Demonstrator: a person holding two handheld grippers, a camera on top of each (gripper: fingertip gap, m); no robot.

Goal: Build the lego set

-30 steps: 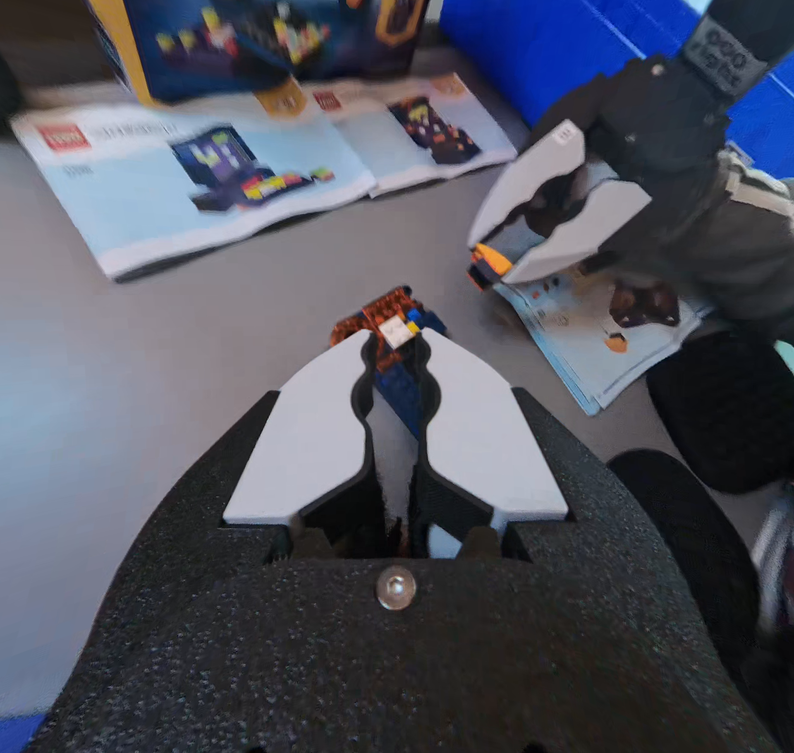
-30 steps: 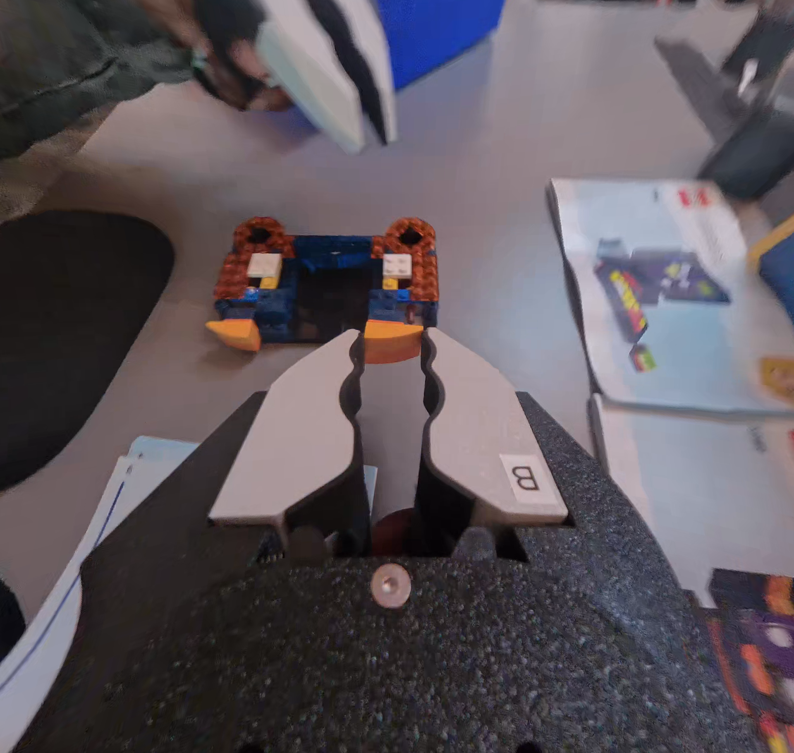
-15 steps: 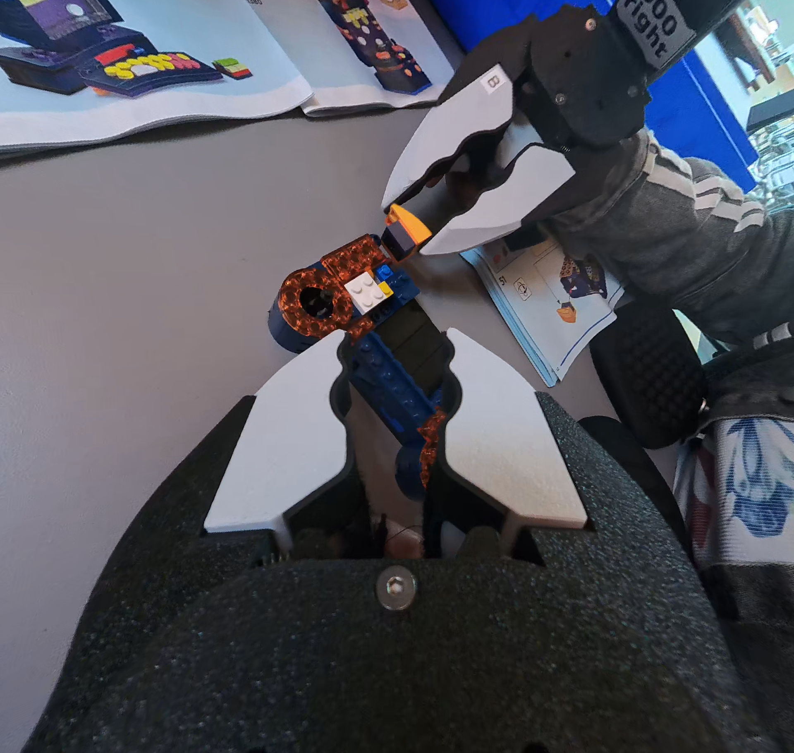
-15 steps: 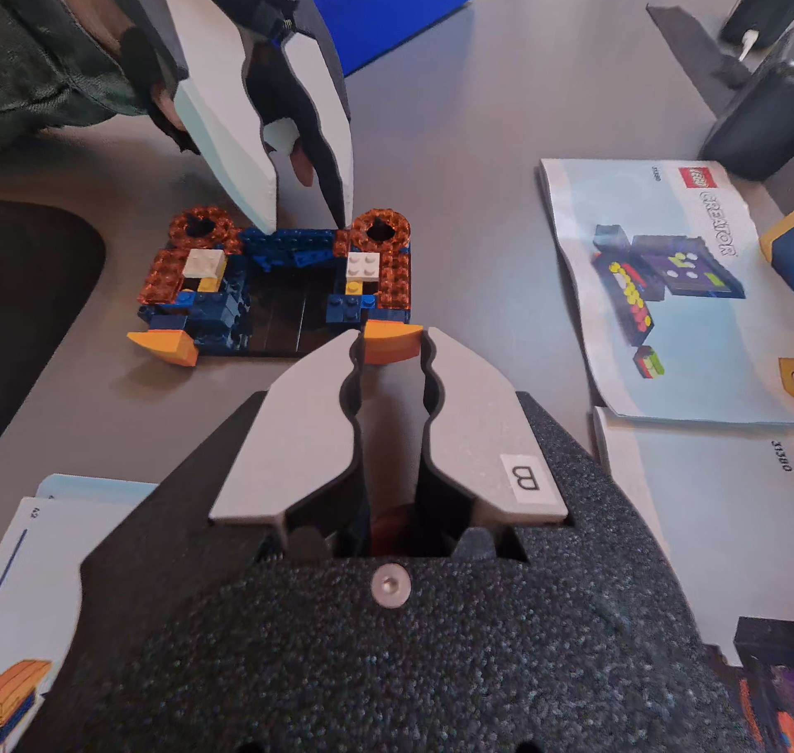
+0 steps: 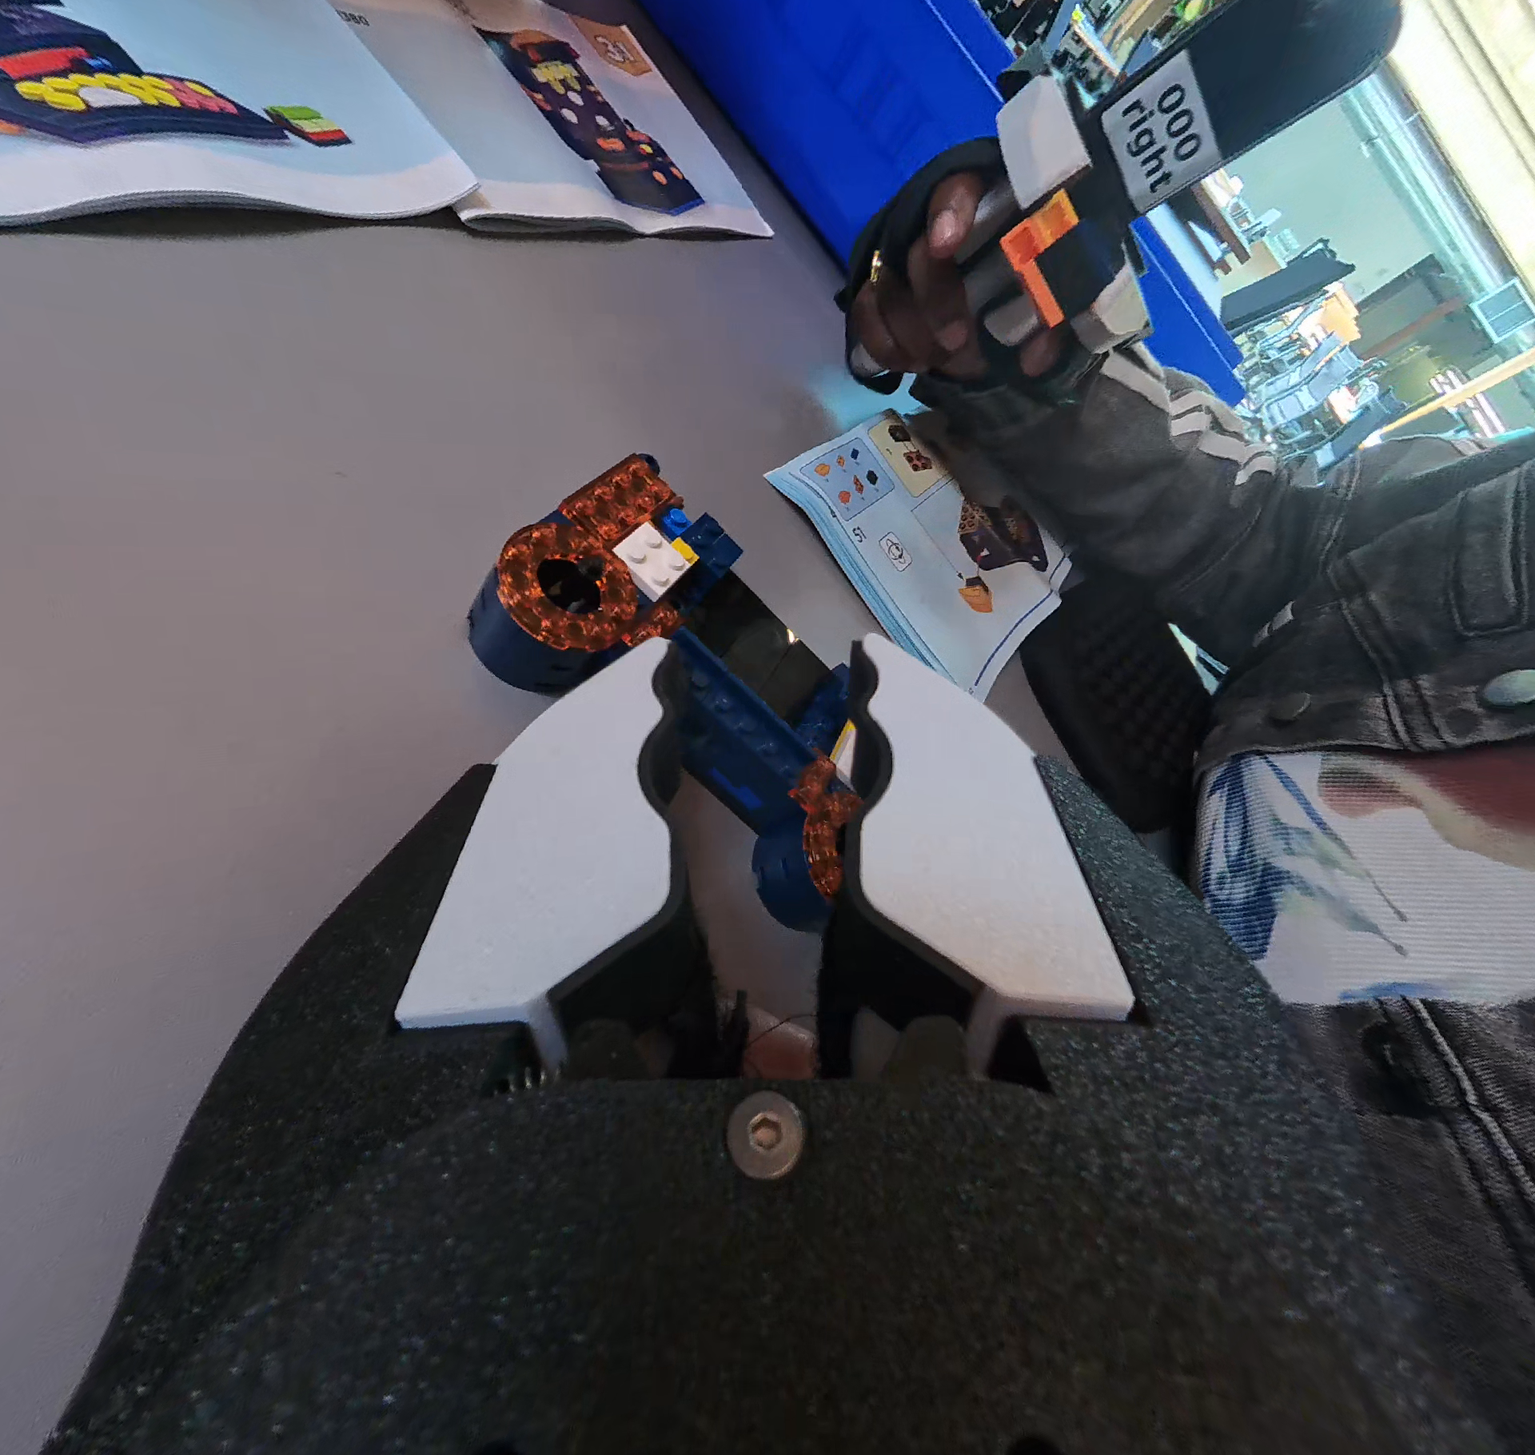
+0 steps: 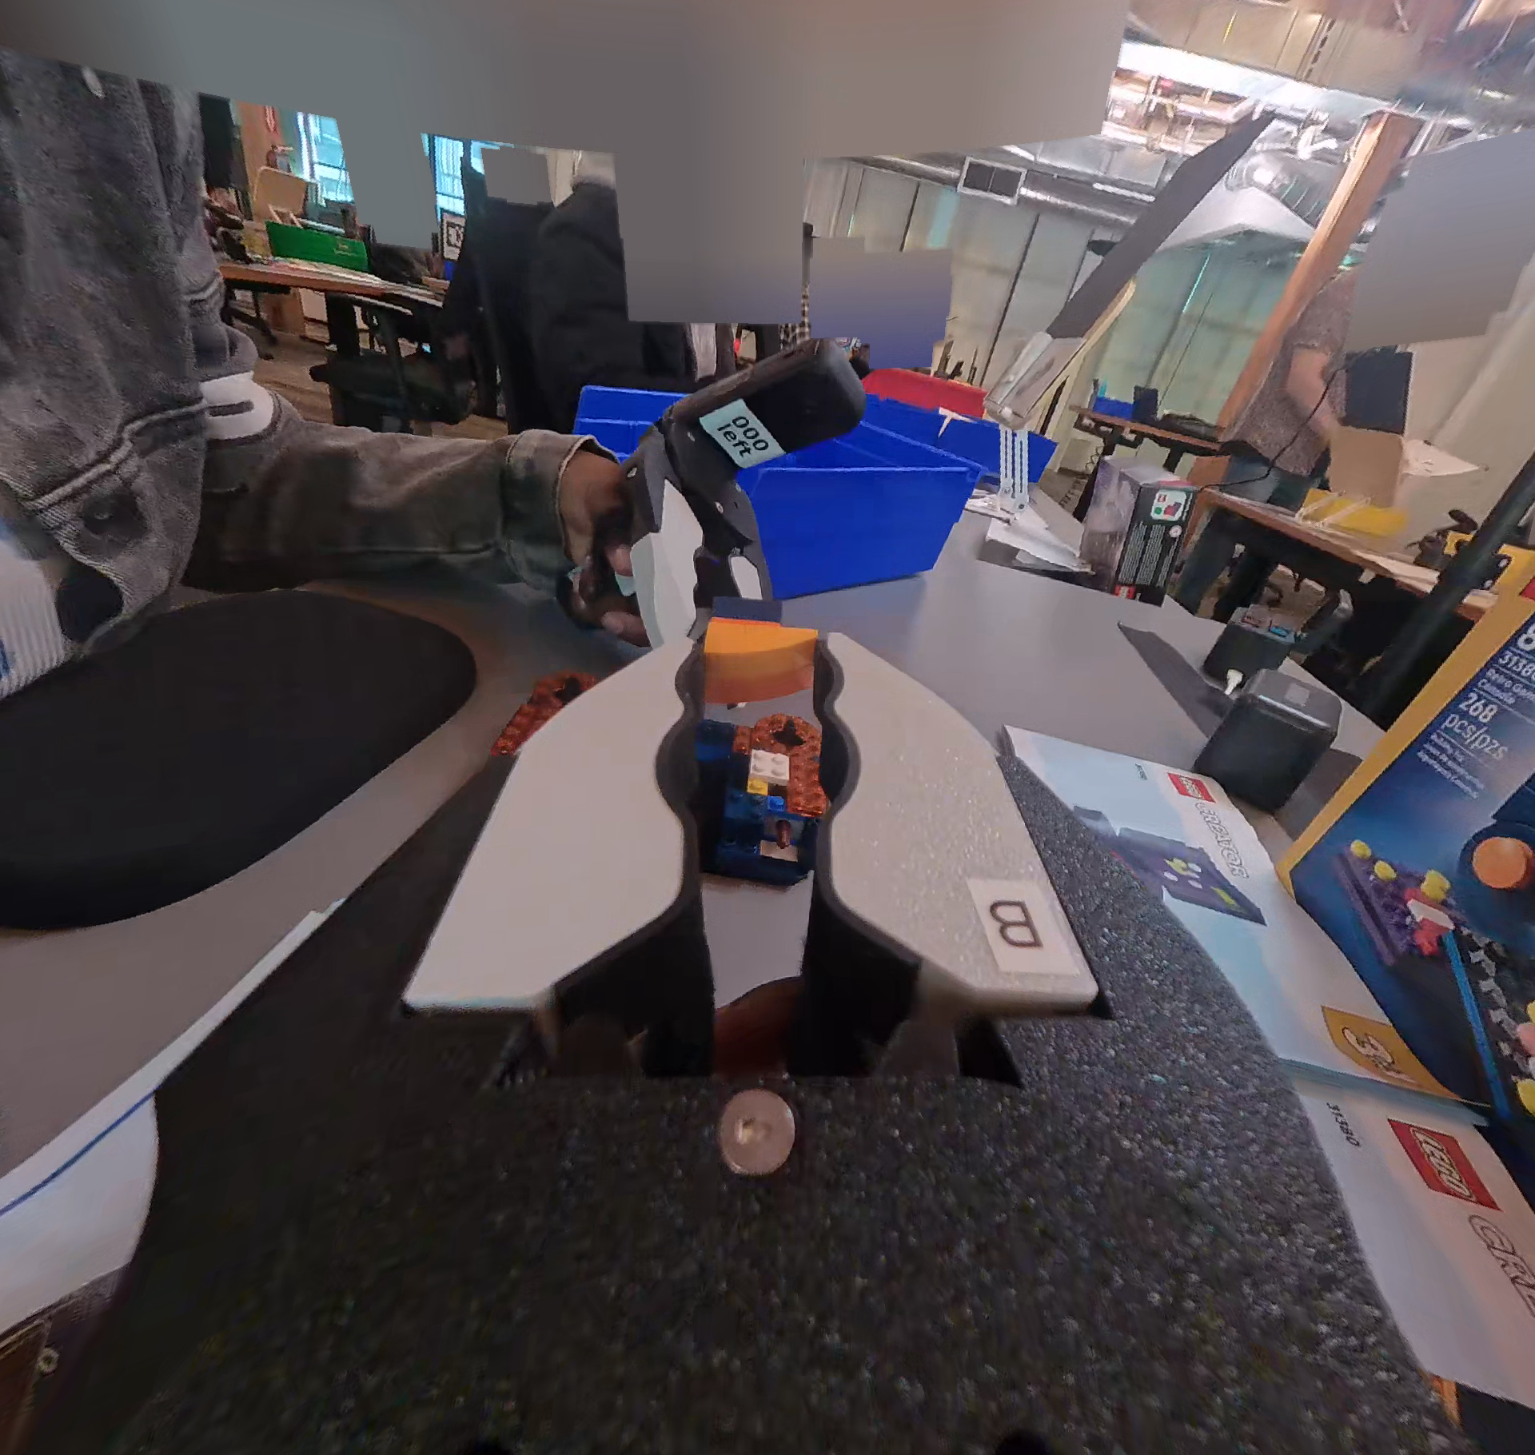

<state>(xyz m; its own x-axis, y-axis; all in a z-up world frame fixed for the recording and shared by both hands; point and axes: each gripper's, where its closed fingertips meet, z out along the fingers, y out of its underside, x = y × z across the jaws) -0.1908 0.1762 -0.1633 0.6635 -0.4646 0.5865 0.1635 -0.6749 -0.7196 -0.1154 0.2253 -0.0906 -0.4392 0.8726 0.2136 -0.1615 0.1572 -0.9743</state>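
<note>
Pinching the orange wedge piece (image 6: 752, 676) narrowly at the tips of the right gripper (image 6: 757, 655), centre frame, hanging above the grey table (image 5: 249, 418). Straddling the brick build (image 5: 581, 584) with the left gripper (image 5: 760, 668), half-wide, pads pressing its blue rear bar, mid-frame.

Two handheld black tongs with pale fingers: the left tongs (image 5: 760, 659) and the right tongs (image 6: 756, 655). One dark blue and translucent orange brick model (image 5: 615, 584) sits on the grey tabletop (image 5: 249, 418), and one separate orange wedge brick (image 6: 752, 668). Three paper instruction booklets (image 5: 249, 128) (image 5: 598, 103) (image 5: 930, 551), one printed cardboard box (image 6: 1429, 834), and at least two blue plastic bins (image 6: 847, 510) (image 6: 997, 435).
</note>
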